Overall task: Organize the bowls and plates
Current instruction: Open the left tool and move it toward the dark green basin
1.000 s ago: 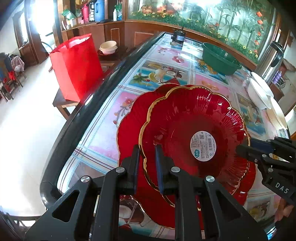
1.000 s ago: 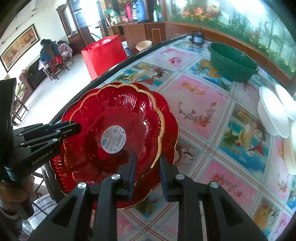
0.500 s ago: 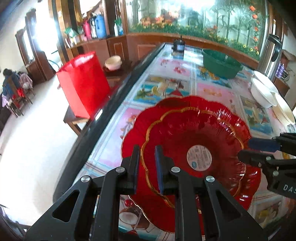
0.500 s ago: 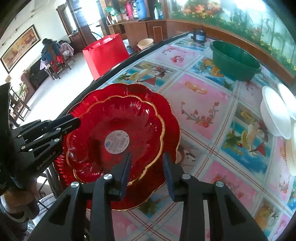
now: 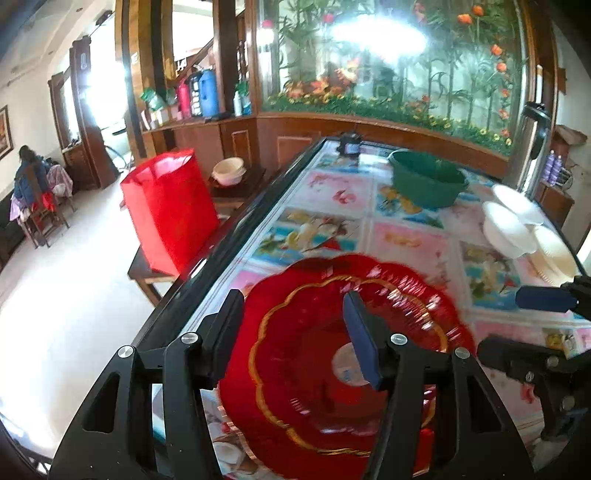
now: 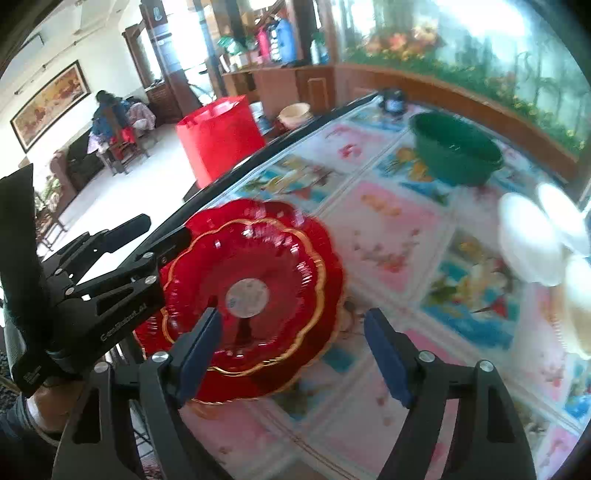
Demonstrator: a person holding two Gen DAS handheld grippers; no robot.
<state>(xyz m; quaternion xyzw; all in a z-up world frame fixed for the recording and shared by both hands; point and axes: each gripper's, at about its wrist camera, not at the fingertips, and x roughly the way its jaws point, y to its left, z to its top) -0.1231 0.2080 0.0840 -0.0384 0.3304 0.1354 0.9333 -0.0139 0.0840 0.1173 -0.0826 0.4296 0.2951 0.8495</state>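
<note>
Bright daylight glares through the glass screen [image 5: 380, 33]; motion blur smears both fisheye views, edges bowed.

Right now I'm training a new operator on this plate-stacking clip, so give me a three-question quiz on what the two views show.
1. True or false: the left gripper is clamped on a plate.
2. What sits on the larger red plate? A) a white bowl B) the smaller red plate C) a green basin
3. Fill in: the right gripper is ____.

Key: 1 false, its jaws are spread with nothing between them. 2 B. 3 open.
</note>
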